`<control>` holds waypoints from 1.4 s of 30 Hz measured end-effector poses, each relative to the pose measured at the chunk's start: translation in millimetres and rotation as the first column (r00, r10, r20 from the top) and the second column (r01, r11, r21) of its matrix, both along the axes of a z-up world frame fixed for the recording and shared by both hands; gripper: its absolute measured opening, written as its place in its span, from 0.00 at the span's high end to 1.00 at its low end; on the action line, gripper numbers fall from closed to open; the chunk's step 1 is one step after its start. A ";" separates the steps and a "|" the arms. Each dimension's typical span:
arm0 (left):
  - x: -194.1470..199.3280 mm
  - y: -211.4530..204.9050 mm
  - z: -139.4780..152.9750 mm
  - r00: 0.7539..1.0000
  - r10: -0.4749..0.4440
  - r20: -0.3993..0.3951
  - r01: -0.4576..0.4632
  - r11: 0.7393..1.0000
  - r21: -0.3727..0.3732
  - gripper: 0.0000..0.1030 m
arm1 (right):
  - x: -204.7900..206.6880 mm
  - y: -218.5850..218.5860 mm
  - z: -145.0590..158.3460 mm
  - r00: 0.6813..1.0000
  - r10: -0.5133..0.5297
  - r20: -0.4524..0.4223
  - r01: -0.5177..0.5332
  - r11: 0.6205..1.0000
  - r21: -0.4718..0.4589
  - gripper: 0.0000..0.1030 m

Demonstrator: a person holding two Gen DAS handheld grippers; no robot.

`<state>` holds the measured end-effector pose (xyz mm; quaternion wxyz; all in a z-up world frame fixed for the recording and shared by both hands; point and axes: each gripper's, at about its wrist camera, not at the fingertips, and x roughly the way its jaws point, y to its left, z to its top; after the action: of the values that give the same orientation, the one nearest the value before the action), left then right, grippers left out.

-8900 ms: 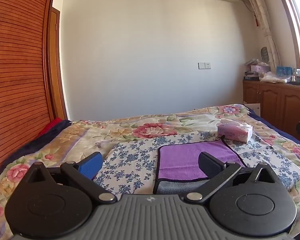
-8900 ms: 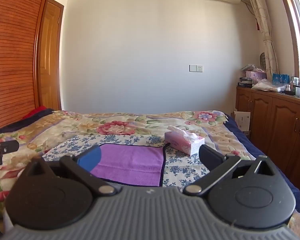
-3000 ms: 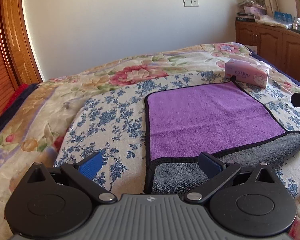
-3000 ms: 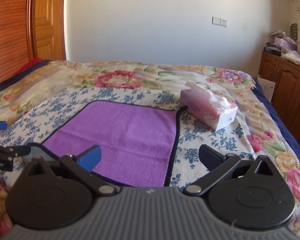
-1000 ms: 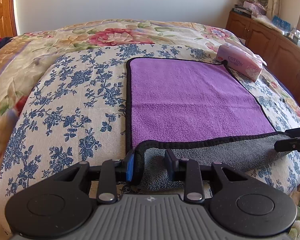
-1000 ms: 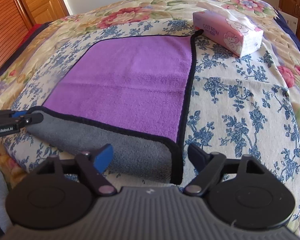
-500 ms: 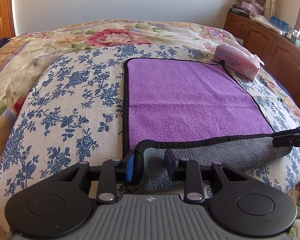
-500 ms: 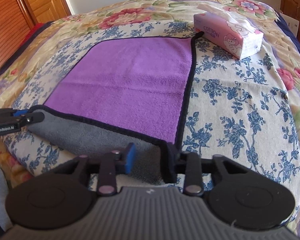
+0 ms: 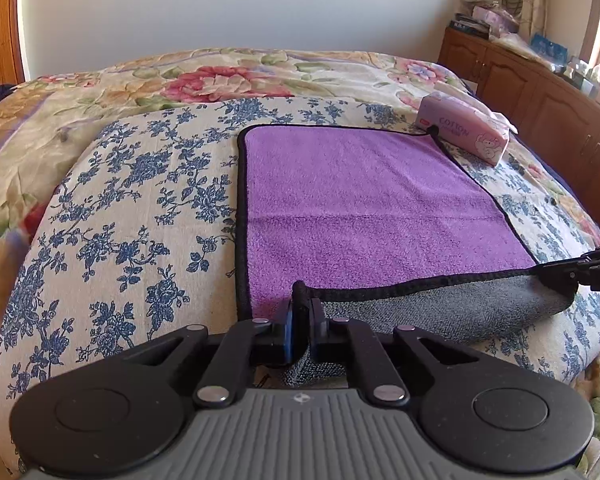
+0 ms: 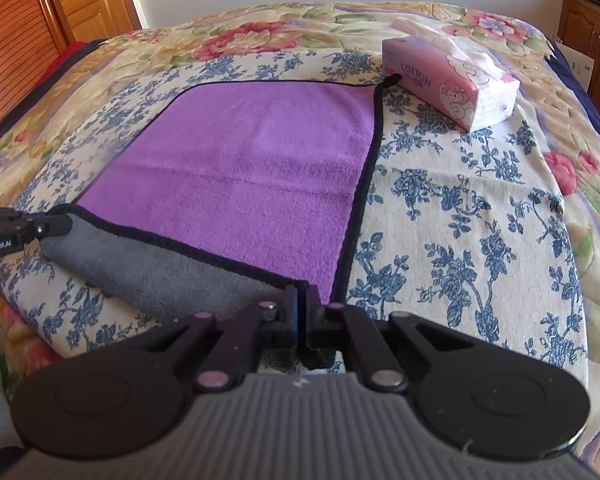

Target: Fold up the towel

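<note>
The purple towel lies flat on the blue-flowered bedspread, its near edge turned up to show the grey underside. Half a second back the left gripper sat loosely around its near corner; now its jaws have pinched tight on it, as the right gripper has on the other near corner, the pink tissue box unmoved at the far corner

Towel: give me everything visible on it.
The towel is plush, purple on top, grey beneath, with black trim. It lies flat on the blue-floral sheet; its near edge is curled up, grey showing. The left gripper and right gripper each pinch a near corner. Its far right corner touches the tissue pack.
</note>
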<state>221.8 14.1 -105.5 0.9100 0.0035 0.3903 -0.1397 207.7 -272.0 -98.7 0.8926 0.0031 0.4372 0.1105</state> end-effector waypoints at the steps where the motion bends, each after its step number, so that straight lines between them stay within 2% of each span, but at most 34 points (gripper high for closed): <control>1: -0.1 0.2 0.6 1.000 0.000 0.002 0.000 1.000 -0.002 0.92 | -0.1 -0.1 0.7 1.000 -0.001 0.005 0.001 1.000 0.000 0.96; 25: -9.8 -0.6 29.1 0.993 0.001 0.116 0.006 0.998 -0.061 0.94 | 0.4 -2.8 25.8 0.986 -0.008 0.165 0.004 1.000 0.027 0.96; 42: 10.2 -5.2 46.4 0.984 0.011 0.179 0.002 0.998 -0.069 0.95 | 16.4 -4.3 41.0 0.967 0.011 0.254 -0.020 0.999 0.034 0.96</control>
<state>232.0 8.9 -59.1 0.9414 -0.0162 0.3017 -0.1500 224.1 -276.2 -57.6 0.9401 0.0018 0.3173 0.1248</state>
